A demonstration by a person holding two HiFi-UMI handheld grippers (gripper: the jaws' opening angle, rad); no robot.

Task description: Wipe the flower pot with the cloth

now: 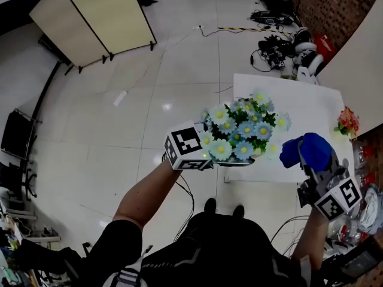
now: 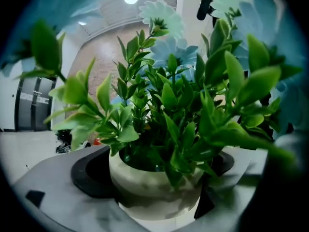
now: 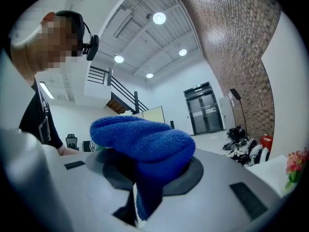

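Flower pot (image 2: pixel 155 190) clamped in left gripper (image 1: pixel 222 160), half hidden by leaves (image 2: pixel 183 105), right gripper (image 1: pixel 312 169) pinching cloth (image 1: pixel 307 148)

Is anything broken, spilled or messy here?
Nothing looks wrong. The left gripper holds the flower pot, its plant whole and nothing spilled. The right gripper grips the bunched blue cloth. Only the cables and gear on the floor by the brick wall look untidy.

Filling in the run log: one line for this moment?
left gripper: shut on flower pot; right gripper: shut on cloth; contact: cloth apart from flower pot; wiping: not started
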